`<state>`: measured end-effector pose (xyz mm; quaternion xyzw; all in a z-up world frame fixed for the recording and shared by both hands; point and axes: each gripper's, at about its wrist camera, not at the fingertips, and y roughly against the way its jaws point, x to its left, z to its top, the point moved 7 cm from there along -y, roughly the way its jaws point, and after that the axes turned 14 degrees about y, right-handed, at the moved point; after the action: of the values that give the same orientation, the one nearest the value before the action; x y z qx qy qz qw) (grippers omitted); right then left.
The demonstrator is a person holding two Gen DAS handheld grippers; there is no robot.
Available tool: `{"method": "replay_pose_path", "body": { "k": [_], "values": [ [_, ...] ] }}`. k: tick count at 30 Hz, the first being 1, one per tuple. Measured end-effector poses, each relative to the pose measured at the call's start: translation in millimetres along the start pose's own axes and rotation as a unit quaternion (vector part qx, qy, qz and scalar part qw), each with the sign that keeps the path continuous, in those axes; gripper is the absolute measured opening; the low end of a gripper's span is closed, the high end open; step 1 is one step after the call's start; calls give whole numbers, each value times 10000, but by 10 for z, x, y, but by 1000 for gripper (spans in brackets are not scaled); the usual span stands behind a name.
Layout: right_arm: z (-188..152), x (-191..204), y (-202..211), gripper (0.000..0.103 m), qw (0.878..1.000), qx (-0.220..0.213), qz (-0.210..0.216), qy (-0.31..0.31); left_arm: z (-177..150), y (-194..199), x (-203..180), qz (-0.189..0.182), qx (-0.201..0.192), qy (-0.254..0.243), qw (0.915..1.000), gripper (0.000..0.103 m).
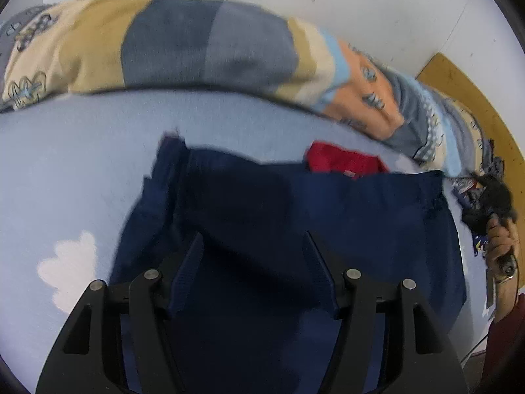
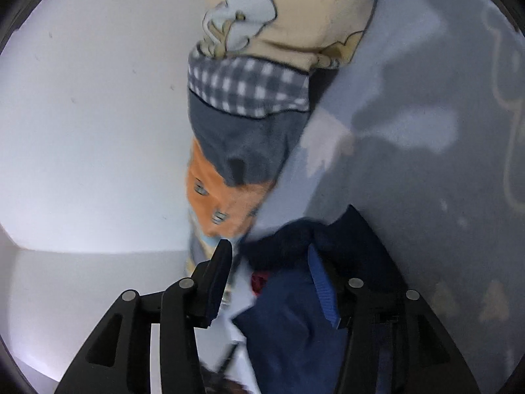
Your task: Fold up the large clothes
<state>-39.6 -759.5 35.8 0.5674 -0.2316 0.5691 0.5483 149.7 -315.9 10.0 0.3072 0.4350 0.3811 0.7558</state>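
left tongs point(image 1: 252, 246): spread wide, nothing pinched, over the dark blue clothes point(image 1: 295, 229) | right tongs point(image 2: 272, 262): spread, not pinching, at the cloth's edge | dark blue clothes: big, flat, a bit creased, on the light blue bed sheet point(image 1: 82, 164) | red cloth point(image 1: 341, 161): peeks out behind it

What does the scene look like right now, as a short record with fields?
surface: pale blue sheet with white cloud prints
garment: navy garment lying spread on the sheet
beyond garment: red cloth at its far edge
backdrop: patchwork blanket bunched along the white wall
left gripper: open above the navy garment, nothing pinched
right gripper: open over the garment's edge, no grip visible
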Motion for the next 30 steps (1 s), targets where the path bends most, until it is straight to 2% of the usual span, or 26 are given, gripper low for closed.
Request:
{"method": "replay_pose_path", "body": {
  "k": [2,3,4,5,7,10,11,12,13,14,15,16,17,18,19,20,21,23,25,28,30],
  "values": [
    [15,106,19,54,9992,46,52,400,-44,-39,7,-24,44,10,10000,62],
    [22,131,28,54,9980,-22,-105,617,-64,-40,11,-27,55,6,10000,62],
    [10,176,28,54,9934,-72,-442,1053,-87,-41,9,-43,62,1,10000,62],
    [-58,237,-58,54,9836,131,-816,1604,-106,-37,17,-78,43,-20,10000,62],
    [-237,310,-278,54,9651,452,-1108,2328,-84,-58,43,100,-124,-99,9998,62],
    [-455,289,-634,49,9417,841,-1418,2934,-49,-225,209,603,-200,-124,9979,62],
    [-502,206,-736,46,9380,951,-1556,2948,-57,-259,274,694,-213,-80,9973,62],
    [-525,95,-816,39,9328,1043,-1757,2967,-64,-291,331,698,-194,-18,9974,62],
    [-517,-82,-884,23,9205,1106,-2230,3011,-56,-296,385,643,-212,74,9977,62],
    [-489,-212,-891,0,9202,1139,-2419,2858,-46,-284,411,628,-248,138,9976,62],
    [-450,-289,-849,0,9264,1081,-2435,2660,-38,-263,438,619,-269,210,9975,62],
    [-394,-331,-737,0,9404,875,-2341,2308,-36,-218,453,648,-300,258,9971,62],
    [-378,-316,-641,2,9408,747,-2418,2256,-47,-166,450,721,-338,254,9965,62],
    [-380,-262,-574,9,9359,672,-2523,2365,-69,-95,434,773,-386,228,9960,61],
    [-436,-126,-456,11,9209,653,-2720,2715,-121,24,375,728,-423,136,9964,61],
    [-512,-10,-384,11,9116,689,-2748,2977,-178,87,313,660,-429,42,9969,61],
    [-656,145,-297,11,9050,791,-2639,3241,-246,193,232,550,-468,-59,9974,61],
    [-940,384,-152,11,9002,886,-2341,3563,-462,439,80,325,-537,-216,9978,62],
    [-1377,551,-92,18,8884,1173,-2110,3904,-729,589,-40,105,-498,-287,9983,62],
    [-2059,656,-95,18,8619,1650,-1945,4383,-1123,718,-108,359,-588,-568,9960,62],
    [-2470,701,-145,18,8481,1859,-1864,4599,-1272,736,-132,471,-565,-560,9957,62]
  ]
}}
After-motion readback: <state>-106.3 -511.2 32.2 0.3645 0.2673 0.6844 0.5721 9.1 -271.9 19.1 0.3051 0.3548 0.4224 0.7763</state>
